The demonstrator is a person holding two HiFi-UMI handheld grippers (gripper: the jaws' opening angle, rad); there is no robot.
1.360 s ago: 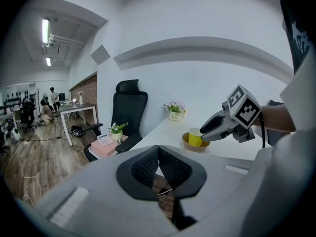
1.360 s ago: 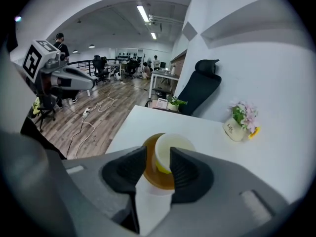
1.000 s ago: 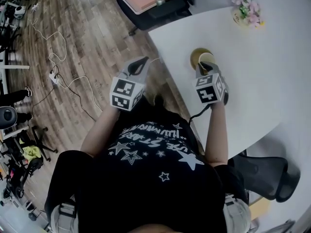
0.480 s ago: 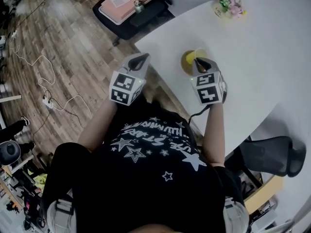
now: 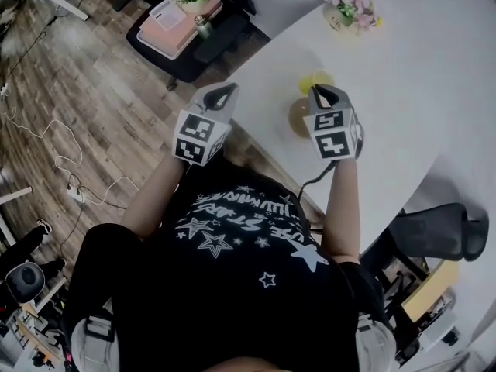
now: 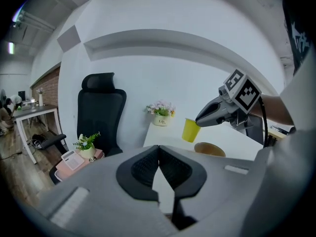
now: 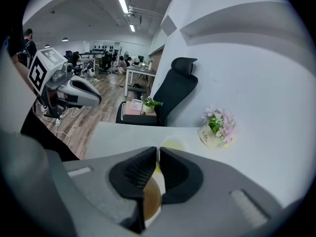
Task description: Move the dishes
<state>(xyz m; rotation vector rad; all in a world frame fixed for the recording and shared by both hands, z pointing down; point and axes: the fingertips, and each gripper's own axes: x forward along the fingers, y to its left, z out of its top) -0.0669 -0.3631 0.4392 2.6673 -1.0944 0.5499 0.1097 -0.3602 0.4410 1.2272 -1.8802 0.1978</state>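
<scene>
White table (image 5: 418, 115), right tongs (image 5: 322, 93) pinching yellow cup (image 5: 313, 80), now lifted off brown saucer (image 5: 297, 119), left tongs (image 5: 222, 93) closed, empty.

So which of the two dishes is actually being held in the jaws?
The yellow cup: the right gripper has its jaws pinched on the cup's rim. The brown saucer lies free on the white table beside it.
</scene>
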